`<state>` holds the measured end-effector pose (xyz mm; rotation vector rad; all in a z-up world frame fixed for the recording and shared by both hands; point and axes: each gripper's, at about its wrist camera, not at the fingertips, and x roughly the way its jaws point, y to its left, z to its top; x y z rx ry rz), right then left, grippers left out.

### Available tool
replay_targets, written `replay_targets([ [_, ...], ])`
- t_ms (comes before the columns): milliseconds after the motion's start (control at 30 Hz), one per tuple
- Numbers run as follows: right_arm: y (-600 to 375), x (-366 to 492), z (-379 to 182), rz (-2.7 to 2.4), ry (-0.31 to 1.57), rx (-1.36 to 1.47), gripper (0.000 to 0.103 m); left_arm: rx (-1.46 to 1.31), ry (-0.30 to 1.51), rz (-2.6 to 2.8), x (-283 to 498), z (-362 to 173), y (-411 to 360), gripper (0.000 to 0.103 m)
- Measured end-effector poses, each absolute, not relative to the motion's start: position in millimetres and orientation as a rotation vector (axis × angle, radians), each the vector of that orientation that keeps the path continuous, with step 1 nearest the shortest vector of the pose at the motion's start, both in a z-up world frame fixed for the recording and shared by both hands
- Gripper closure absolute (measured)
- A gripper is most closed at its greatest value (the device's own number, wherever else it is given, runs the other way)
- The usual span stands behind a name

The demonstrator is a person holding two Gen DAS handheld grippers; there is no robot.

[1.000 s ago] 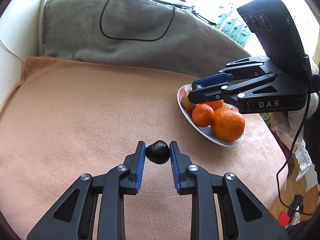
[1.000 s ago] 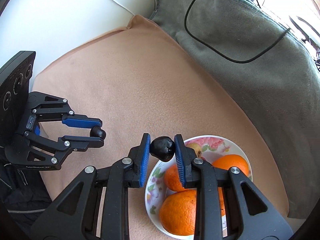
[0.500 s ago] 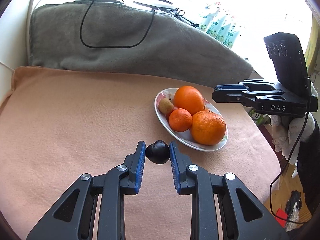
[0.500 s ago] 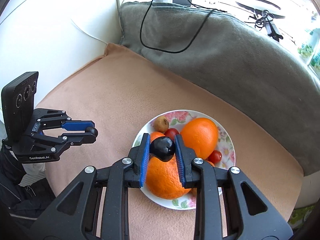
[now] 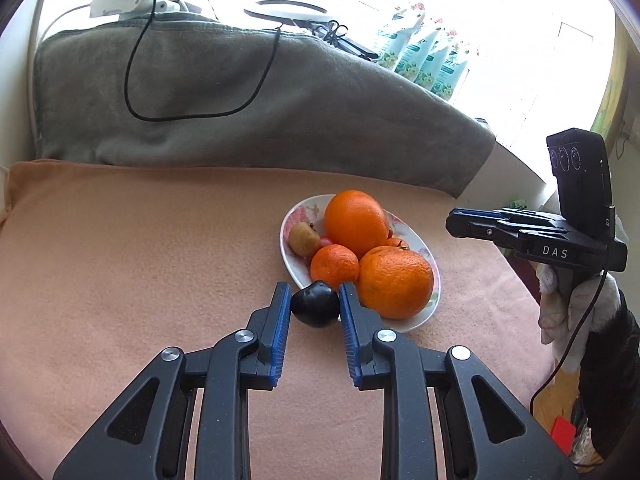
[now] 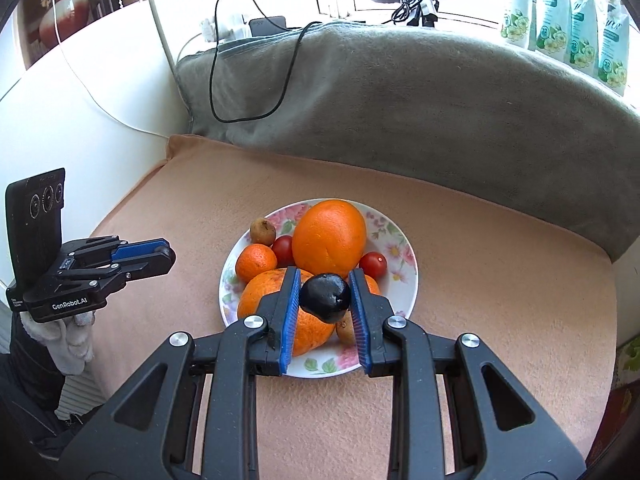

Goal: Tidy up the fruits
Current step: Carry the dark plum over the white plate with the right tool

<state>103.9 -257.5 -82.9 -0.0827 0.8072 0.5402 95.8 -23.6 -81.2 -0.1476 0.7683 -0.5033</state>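
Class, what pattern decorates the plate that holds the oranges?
Pink flowers with green leaves on a white plate, clearest in the right wrist view.

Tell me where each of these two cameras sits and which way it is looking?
Left wrist view: sits on the left gripper, looking down along its fingers at a dark plum they clamp, beside the plate; the right gripper shows at right.
Right wrist view: sits on the right gripper, looking down over the plate, clamping another dark plum; the left gripper and a gloved hand show at left.
Shared: plate, oranges, peach blanket.
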Motion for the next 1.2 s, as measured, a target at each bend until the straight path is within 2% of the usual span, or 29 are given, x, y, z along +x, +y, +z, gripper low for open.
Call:
replay_targets([
  [1200, -267, 166, -108, 0.504, 0.860, -0.024, 0.077, -0.019, 0.754, -0.561, 132, -65, -98, 0.080],
])
